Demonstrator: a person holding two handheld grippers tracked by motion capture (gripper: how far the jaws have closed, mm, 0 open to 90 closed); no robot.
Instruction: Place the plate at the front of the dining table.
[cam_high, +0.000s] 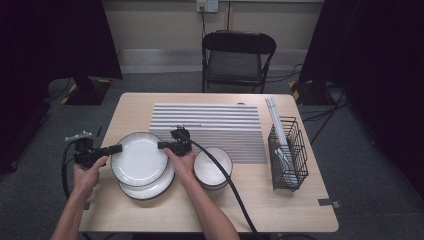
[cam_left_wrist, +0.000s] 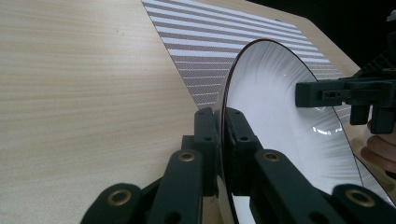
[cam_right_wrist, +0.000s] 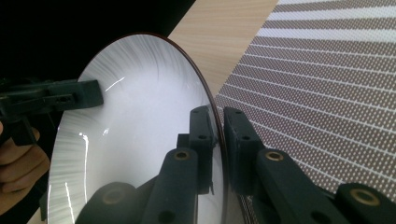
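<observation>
A white plate with a dark rim is held between both grippers above a second plate on the table. My left gripper is shut on the plate's left rim, and my right gripper is shut on its right rim. In the left gripper view the jaws pinch the plate edge-on, with the other gripper on the far rim. The right gripper view mirrors this: its jaws clamp the plate, and the left gripper sits across it.
A stack of white bowls stands just right of my right hand. A striped mat covers the table's middle. A black wire rack stands at the right, and a folding chair is beyond the far edge.
</observation>
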